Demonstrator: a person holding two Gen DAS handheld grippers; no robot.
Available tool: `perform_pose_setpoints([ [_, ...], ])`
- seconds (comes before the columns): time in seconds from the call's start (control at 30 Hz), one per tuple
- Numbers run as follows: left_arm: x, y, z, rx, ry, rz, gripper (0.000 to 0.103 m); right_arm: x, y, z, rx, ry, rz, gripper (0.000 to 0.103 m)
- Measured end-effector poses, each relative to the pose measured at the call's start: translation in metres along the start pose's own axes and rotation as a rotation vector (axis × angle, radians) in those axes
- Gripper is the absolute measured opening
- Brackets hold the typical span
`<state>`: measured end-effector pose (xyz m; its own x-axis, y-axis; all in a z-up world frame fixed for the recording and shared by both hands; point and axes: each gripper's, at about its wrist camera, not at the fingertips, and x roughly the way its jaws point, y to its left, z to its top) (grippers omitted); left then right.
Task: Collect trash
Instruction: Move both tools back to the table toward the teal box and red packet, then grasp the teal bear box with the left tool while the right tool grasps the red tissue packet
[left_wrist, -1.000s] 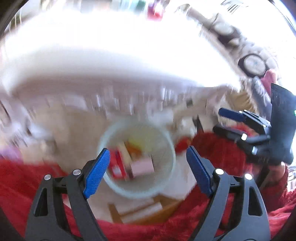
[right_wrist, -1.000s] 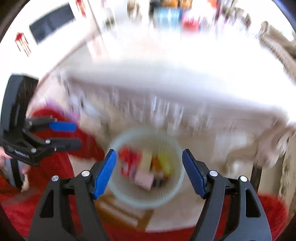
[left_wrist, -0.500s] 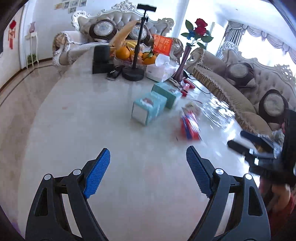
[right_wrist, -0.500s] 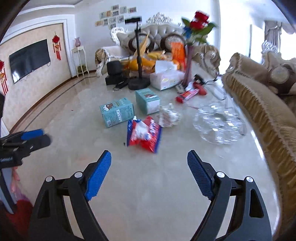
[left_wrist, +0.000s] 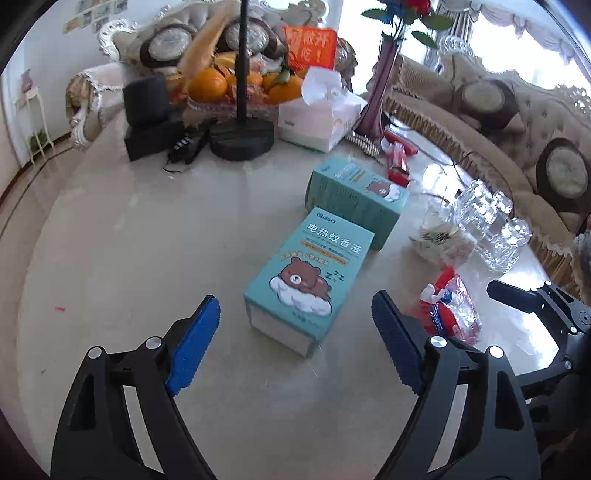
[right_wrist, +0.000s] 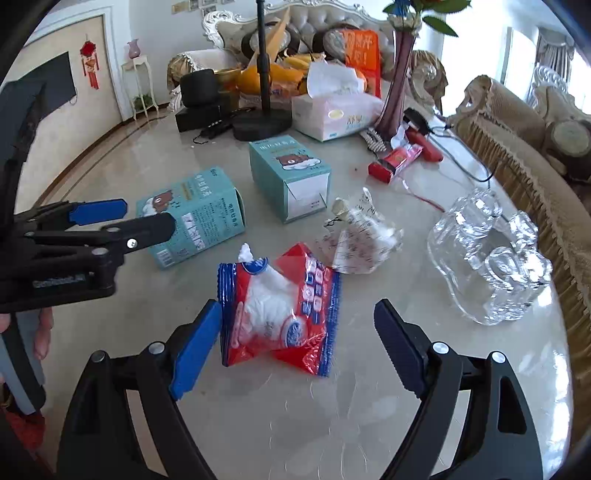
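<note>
- Left gripper (left_wrist: 295, 343): jaws spread wide, holding nothing; the near teal box (left_wrist: 308, 280) lies flat at frame centre, between and just beyond the fingertips.
- Second teal box (left_wrist: 356, 199): touching the first, above it in frame.
- Right gripper (right_wrist: 297, 343): jaws spread, empty; the red-and-blue wrapper (right_wrist: 280, 310) lies at centre between the fingertips, white contents showing through.
- Crumpled clear wrapper (right_wrist: 360, 236): just beside it, upper right.
- Glass dish (right_wrist: 491, 254): right of frame; contents cannot be told.
- Tissue box (right_wrist: 334, 110): upper centre, a tissue sticking out.
- Marble table (right_wrist: 295, 417): bears everything.
</note>
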<state>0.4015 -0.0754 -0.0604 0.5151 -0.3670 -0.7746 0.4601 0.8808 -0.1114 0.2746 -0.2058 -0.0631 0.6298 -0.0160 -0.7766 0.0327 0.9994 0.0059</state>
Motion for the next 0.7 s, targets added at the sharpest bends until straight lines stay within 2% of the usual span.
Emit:
perform_pose_setpoints([
  [0.1,0.008,-0.004,0.003,0.021,0.015,-0.001,0.082,0.005,0.002,0.002,-0.003,0.001,0.009,0.080],
  [0.27,0.029,-0.012,0.010,0.075,0.045,0.064,0.082,0.017,0.004,0.005,-0.008,0.023,0.025,0.080],
  [0.4,0.033,-0.010,0.013,0.052,0.039,0.079,0.082,0.020,0.001,0.005,0.023,0.019,0.075,0.080],
  [0.5,0.037,-0.004,0.014,0.017,0.043,0.086,0.082,0.026,0.000,0.005,0.033,0.036,0.074,0.079],
  [0.53,0.040,-0.003,0.014,0.009,0.056,0.089,0.081,0.027,-0.002,0.004,0.048,0.042,0.083,0.079],
  [0.57,0.043,-0.001,0.012,0.005,0.074,0.090,0.075,0.028,-0.002,0.004,0.050,0.042,0.087,0.079],
  [0.6,0.044,-0.001,0.011,0.011,0.075,0.098,0.071,0.028,-0.002,0.004,0.045,0.042,0.083,0.074],
  [0.63,0.041,-0.002,0.010,0.028,0.066,0.139,0.059,0.026,-0.002,0.003,0.043,0.041,0.077,0.063],
  [0.67,0.040,-0.002,0.009,0.023,0.070,0.154,0.056,0.024,-0.003,0.003,0.044,0.040,0.072,0.053],
  [0.7,0.037,0.000,0.008,0.006,0.069,0.152,0.053,0.020,-0.005,0.001,0.063,0.045,0.096,0.051],
])
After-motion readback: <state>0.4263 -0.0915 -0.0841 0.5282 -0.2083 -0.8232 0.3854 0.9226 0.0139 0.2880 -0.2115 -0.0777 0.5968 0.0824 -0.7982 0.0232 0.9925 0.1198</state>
